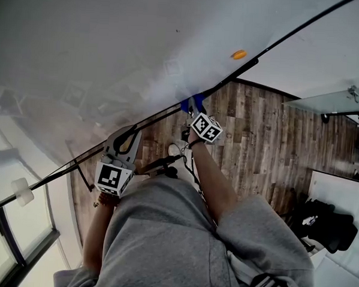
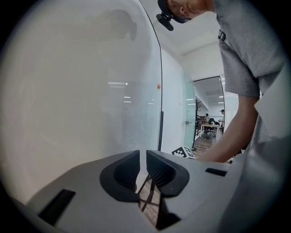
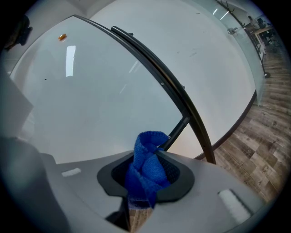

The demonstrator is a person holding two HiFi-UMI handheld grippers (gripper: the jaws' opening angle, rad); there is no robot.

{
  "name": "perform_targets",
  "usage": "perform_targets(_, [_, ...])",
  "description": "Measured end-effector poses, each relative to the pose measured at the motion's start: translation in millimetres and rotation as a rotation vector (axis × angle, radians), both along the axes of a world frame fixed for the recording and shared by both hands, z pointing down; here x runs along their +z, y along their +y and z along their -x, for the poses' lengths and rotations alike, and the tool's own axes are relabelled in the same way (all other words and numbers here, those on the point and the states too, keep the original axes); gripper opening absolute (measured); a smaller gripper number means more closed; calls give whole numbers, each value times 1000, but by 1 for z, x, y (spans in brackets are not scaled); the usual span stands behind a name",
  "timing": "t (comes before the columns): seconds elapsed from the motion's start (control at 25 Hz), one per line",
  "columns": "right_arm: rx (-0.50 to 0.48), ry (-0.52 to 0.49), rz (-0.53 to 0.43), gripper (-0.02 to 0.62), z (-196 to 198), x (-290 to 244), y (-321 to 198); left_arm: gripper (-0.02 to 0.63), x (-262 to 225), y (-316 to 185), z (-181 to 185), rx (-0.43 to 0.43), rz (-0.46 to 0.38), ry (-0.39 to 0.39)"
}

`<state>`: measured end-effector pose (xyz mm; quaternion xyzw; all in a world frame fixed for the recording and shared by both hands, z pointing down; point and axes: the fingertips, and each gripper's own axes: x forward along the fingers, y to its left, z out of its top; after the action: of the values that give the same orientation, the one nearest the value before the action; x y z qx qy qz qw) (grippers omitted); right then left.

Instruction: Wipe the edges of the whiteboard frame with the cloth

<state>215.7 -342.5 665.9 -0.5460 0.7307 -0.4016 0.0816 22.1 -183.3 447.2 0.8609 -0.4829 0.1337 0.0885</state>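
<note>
The big glossy white whiteboard (image 1: pixel 113 40) fills most of what I see, and its thin dark metal frame (image 1: pixel 280 45) cuts across it on a slant. My right gripper (image 3: pixel 150 170) is clamped on the bunched blue knitted cloth (image 3: pixel 148 159), which pokes out past the jaws right at the frame edge. My left gripper (image 2: pixel 142 170) sits lower along the same edge. Its jaws are drawn nearly together with nothing between them, though the slit is narrow enough that I'd call that likely rather than sure.

My main worry is that the frame is thin. If my angle drifts, the cloth could slide off onto the board face, and I'd be polishing white surface instead of the edge. Only a small tuft sticks out, so pressing hard could drag the hard jaw tips along the frame. The cloth could also work loose. The small orange round magnet (image 1: pixel 239 54) sits near the edge further up and could be knocked off.
</note>
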Motion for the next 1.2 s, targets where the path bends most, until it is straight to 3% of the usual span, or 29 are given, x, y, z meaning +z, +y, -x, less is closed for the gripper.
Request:
perform_targets(0.64, [15, -20, 14, 94, 20, -1, 12, 52, 0, 4, -4, 66, 45, 32])
perform_targets(0.76, [15, -22, 16, 94, 23, -1, 16, 52, 1, 5, -3, 93, 7, 20])
perform_targets(1.2, [36, -37, 22, 94, 35, 1, 24, 52, 4, 7, 9, 98, 35, -4])
